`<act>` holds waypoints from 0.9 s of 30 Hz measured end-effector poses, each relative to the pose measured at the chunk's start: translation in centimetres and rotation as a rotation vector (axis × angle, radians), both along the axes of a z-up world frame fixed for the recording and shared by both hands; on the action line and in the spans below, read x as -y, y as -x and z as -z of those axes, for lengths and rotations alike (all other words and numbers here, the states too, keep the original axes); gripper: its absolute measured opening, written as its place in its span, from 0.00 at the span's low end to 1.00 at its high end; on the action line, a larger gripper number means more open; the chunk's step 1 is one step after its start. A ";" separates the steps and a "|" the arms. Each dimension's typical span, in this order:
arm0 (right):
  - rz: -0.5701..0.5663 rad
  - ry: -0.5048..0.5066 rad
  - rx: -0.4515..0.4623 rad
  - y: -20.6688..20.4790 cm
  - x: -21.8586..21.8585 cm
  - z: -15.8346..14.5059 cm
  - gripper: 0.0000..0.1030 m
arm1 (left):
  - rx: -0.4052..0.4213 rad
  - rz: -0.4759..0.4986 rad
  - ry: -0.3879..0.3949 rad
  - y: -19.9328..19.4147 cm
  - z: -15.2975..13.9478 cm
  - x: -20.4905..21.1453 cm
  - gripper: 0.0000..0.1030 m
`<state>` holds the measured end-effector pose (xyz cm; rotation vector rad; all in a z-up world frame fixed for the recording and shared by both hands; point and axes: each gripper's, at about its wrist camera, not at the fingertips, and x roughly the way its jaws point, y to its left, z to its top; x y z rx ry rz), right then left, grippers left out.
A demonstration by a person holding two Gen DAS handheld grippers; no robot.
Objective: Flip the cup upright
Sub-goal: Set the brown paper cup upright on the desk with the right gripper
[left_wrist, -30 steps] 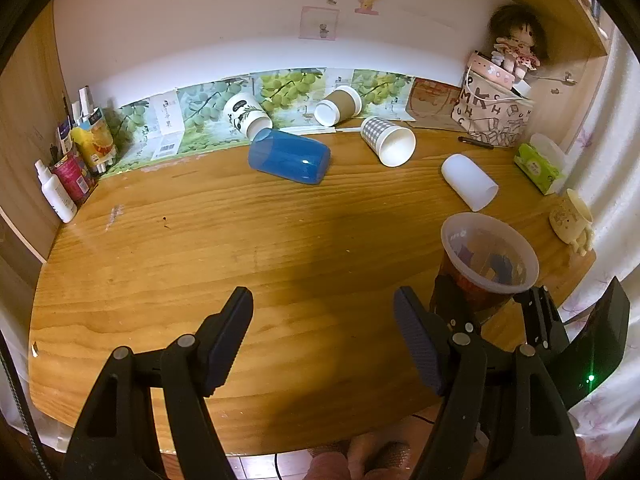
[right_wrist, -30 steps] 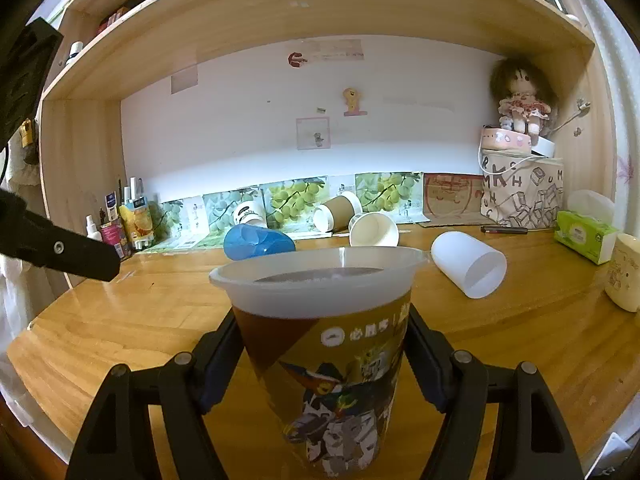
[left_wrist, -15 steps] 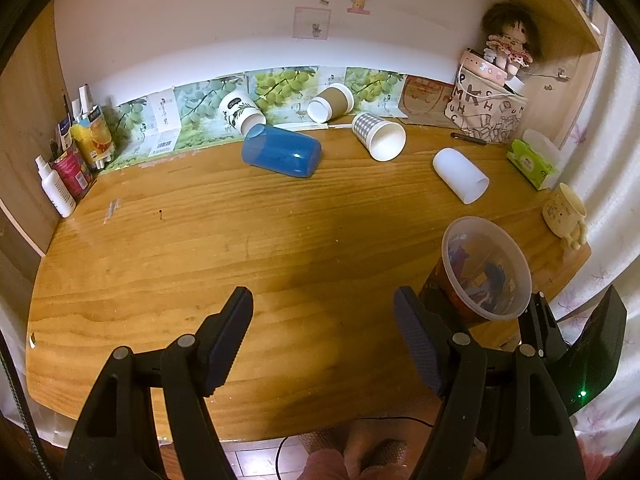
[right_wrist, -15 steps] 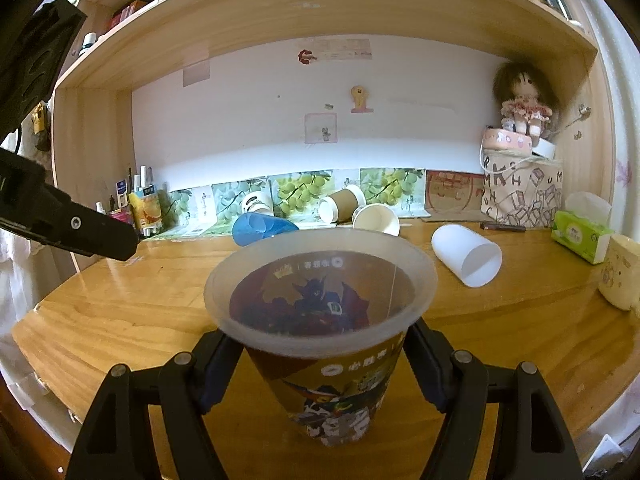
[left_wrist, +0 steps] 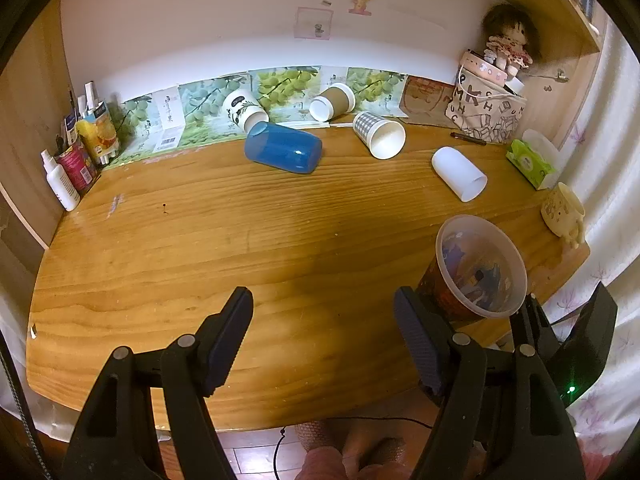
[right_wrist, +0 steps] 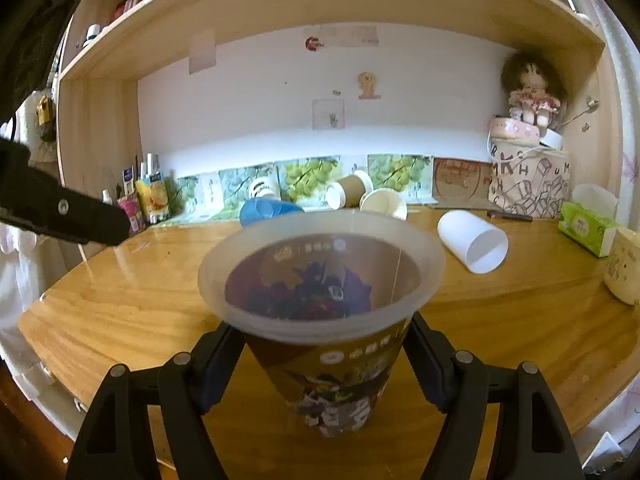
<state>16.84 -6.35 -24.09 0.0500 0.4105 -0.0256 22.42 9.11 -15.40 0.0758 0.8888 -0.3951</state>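
A printed plastic cup (right_wrist: 324, 320) with a clear rim stands mouth up near the table's front right edge, and my right gripper (right_wrist: 326, 354) is shut on its sides. It also shows in the left wrist view (left_wrist: 476, 270), with the right gripper (left_wrist: 520, 332) behind it. My left gripper (left_wrist: 322, 330) is open and empty above the front of the wooden table (left_wrist: 200, 240). Several other cups lie on their sides at the back: a blue one (left_wrist: 284, 152), a checked one (left_wrist: 380, 136), a white one (left_wrist: 460, 174).
Bottles (left_wrist: 76, 156) stand at the back left. A printed bag with a doll (left_wrist: 486, 110), a green tissue pack (left_wrist: 530, 162) and a cream mug (left_wrist: 562, 212) are at the right. A shelf (right_wrist: 320, 4) runs overhead.
The right gripper has drawn back and up a little with the cup, so its mouth shows more from above. The left gripper has stayed open and risen slightly.
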 end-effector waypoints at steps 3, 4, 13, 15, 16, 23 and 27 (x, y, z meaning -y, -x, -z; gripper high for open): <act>-0.009 0.006 -0.018 0.1 -0.1 0.3 0.78 | -0.001 0.000 0.003 -0.1 0.1 0.0 0.74; -0.013 0.006 -0.024 0.2 -0.2 0.4 0.78 | -0.003 -0.001 0.004 -0.1 0.1 -0.1 0.74; -0.014 0.023 -0.085 0.1 -0.6 1.3 0.79 | -0.020 0.006 0.019 -1.2 0.9 -0.1 0.74; -0.014 0.032 -0.100 0.0 -0.7 1.5 0.79 | -0.024 0.006 0.024 -1.6 1.1 -0.2 0.74; -0.014 0.035 -0.105 0.0 -0.8 1.5 0.79 | -0.026 0.004 0.026 -1.7 1.2 -0.2 0.74; -0.014 0.061 -0.198 0.1 -0.9 2.5 0.80 | -0.066 -0.022 0.052 -3.4 2.6 -1.1 0.74; -0.015 0.079 -0.261 0.3 -1.0 3.0 0.80 | -0.086 -0.049 0.062 -4.2 3.3 -1.8 0.74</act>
